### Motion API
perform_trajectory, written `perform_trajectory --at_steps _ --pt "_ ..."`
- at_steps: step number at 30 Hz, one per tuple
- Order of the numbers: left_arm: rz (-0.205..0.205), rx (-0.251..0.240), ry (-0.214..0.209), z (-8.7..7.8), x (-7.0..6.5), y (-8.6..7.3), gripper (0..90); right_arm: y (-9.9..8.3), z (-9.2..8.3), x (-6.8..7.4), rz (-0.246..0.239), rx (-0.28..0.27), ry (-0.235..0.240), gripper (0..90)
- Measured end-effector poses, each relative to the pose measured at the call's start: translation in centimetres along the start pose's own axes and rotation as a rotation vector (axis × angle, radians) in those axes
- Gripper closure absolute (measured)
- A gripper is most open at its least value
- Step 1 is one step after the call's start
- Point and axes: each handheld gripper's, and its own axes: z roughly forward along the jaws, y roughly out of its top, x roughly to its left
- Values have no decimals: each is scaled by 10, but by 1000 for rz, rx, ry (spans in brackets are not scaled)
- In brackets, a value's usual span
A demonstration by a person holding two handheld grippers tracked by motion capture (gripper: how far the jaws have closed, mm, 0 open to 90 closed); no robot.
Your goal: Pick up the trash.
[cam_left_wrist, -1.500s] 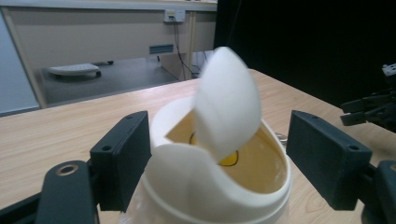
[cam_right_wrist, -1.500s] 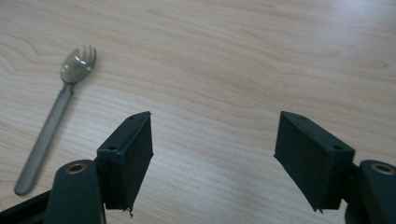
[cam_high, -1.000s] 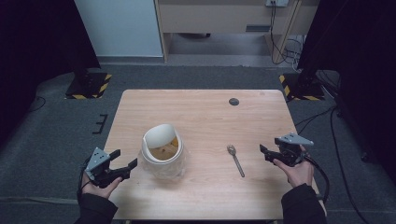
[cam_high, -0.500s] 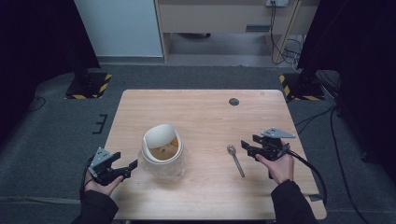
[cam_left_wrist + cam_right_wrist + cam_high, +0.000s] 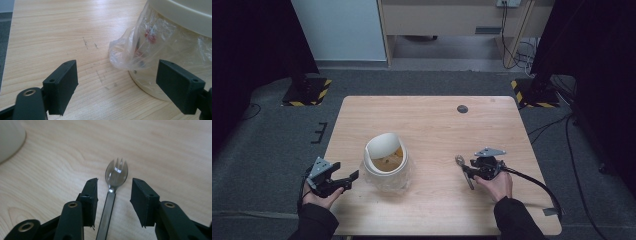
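Jaws of the right gripper point(image 5: 114, 195) straddle a spork point(image 5: 115, 173) handle, parted and not touching it, right of the tub point(image 5: 386, 162). Left gripper point(image 5: 117, 82) gapes wide and empty, left of the tub.

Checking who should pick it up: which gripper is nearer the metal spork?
Right. The right gripper has its open jaws on either side of the spork handle; the left gripper sits across the table, beyond the plastic-wrapped container.

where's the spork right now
The spork lies flat on the table, right of the tub, with its handle between the open jaws of the right tool, not yet gripped.
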Motion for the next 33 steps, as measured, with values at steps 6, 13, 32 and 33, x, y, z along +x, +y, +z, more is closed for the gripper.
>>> perform_trajectory --at_steps 6,13,32,33 --pt "0 5 1 0 0 0 170 -5 8 2 -14 60 7 641" --pt "3 9 1 0 0 0 172 -9 16 8 -50 96 -3 675" --pt "-2 -7 1 -2 0 1 181 0 2 2 -66 18 3 799" --pt "-3 -11 0 -3 0 2 183 3 -4 1 -56 -28 21 799"
